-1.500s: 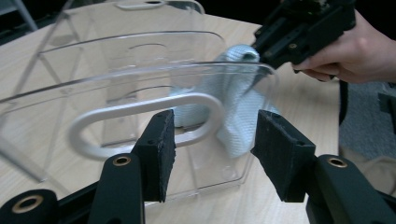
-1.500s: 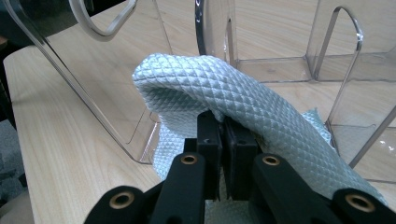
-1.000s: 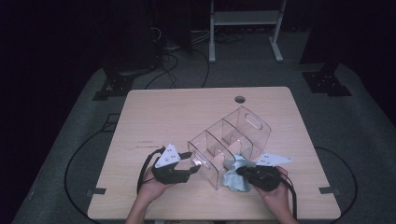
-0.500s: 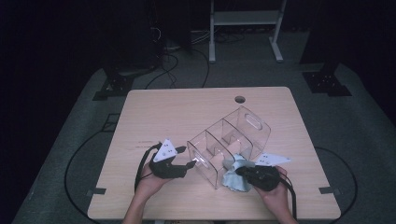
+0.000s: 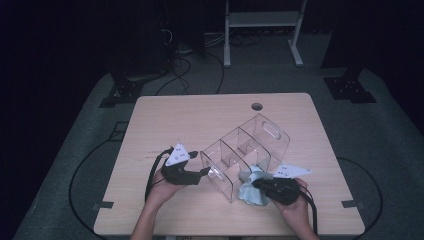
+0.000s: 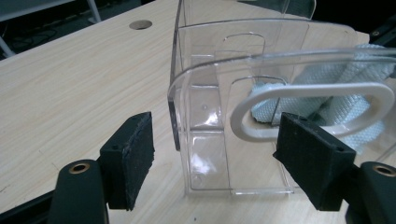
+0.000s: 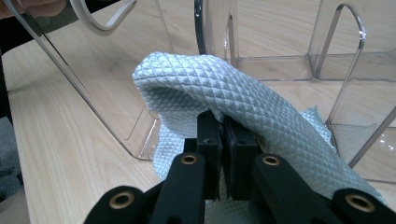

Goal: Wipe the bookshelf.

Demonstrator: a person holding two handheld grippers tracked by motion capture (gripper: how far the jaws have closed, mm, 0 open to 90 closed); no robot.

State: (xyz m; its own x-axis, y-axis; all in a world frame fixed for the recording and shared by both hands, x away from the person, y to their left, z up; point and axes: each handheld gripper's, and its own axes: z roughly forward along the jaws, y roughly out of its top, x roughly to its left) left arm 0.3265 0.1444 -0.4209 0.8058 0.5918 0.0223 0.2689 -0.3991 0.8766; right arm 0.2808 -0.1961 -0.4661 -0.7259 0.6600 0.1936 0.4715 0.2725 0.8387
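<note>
- High view: the clear organizer (image 5: 245,152) stands lower centre on the counter (image 5: 165,120).
- Left hand-held gripper (image 5: 204,171), left of it, has just been opening; its end wall sits between the jaws, pads apart from it.
- Right hand-held gripper (image 5: 257,183), lower right, pinches the pale blue cloth (image 5: 248,191).

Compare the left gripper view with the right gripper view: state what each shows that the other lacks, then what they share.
Left gripper view alone: the left gripper, jaws apart after just opening, flanking the end wall of the clear organizer without pressing it, plus the round hole in the table.

Right gripper view alone: the right gripper shut on the light blue cloth, whose quilted weave shows close up.

Both: the organizer, the cloth and the wooden table.
</note>
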